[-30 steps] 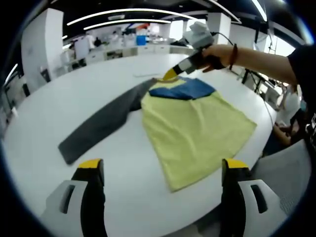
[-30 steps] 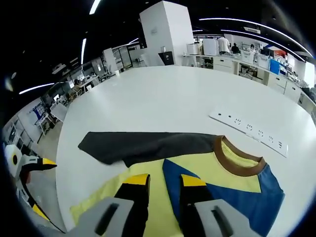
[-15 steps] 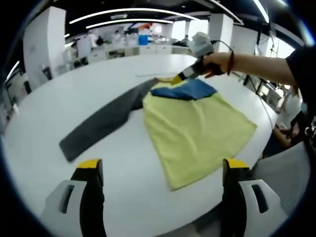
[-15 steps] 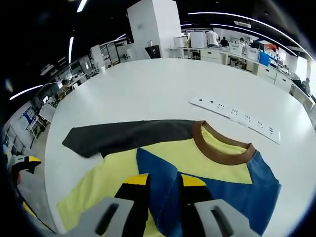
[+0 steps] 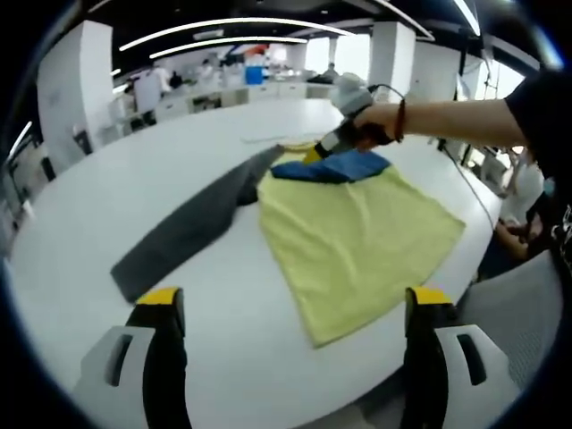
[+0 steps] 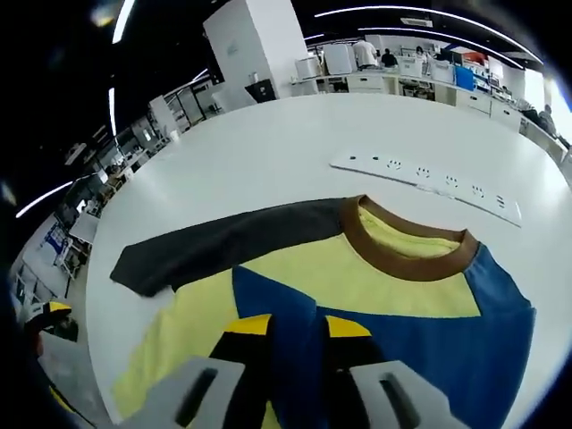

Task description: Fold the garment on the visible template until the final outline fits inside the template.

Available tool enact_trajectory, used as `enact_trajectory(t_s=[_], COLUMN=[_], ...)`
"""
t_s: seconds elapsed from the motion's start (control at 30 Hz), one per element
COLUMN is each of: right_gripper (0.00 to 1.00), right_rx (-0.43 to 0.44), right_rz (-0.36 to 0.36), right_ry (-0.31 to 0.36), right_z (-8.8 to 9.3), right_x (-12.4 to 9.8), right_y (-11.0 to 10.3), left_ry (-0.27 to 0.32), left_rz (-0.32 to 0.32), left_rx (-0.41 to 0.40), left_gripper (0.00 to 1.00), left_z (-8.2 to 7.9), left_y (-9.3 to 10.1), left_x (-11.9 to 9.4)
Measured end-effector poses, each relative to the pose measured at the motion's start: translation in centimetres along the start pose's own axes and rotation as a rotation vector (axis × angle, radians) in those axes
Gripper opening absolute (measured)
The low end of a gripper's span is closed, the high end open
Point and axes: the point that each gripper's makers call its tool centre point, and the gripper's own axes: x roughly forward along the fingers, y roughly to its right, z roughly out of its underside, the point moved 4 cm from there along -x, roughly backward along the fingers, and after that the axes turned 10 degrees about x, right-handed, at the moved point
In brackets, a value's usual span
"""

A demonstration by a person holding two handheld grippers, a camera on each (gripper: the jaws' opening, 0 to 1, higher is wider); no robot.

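Right arm: reaching across worktop, hand on tool.
Right claw: pinching blue sleeve.
Left claw: wide apart, nothing held.
Garment: flat on worktop.

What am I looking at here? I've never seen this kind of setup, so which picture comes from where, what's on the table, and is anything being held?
There is no robot: a person holds a two-jaw tool in each hand, and each tool carries a fisheye camera looking along its jaws.

In the left gripper view, the left gripper hangs open above the near edge of the white table, holding nothing. Across the table the person's hand holds the right gripper at the shirt's collar end.

In the right gripper view, the right gripper is over the folded blue sleeve, its jaws nearly together with blue cloth between them.

On the table lies a yellow shirt with a brown collar and a dark grey sleeve stretched out flat. A white power strip lies beyond it.
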Motion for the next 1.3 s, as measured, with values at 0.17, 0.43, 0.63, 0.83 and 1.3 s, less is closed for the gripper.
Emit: enact_trajectory(t_s=[0.17, 0.43, 0.63, 0.83, 1.3], right_gripper=[0.10, 0.00, 0.00, 0.00, 0.00], right_rx=[0.034, 0.054, 0.031, -0.059, -0.153], right_rz=[-0.003, -0.022, -0.069, -0.100, -0.154], right_ry=[0.004, -0.001, 0.003, -0.016, -0.075], right_z=[0.4, 0.5, 0.8, 1.7, 4.7], right_x=[0.2, 0.1, -0.6, -1.2, -1.4], right_y=[0.2, -0.2, -1.9, -3.5, -5.4], left_ry=[-0.001, -0.004, -0.003, 0.006, 0.002], left_rz=[-0.005, -0.006, -0.007, -0.011, -0.003], left_rx=[0.011, 0.015, 0.017, 0.016, 0.023], left_gripper=[0.99, 0.99, 0.99, 0.99, 0.99], left_z=[-0.1, -0.1, -0.2, -0.3, 0.0], left_y=[0.0, -0.1, 0.0, 0.0, 0.2], left_x=[0.0, 0.0, 0.0, -0.2, -0.1])
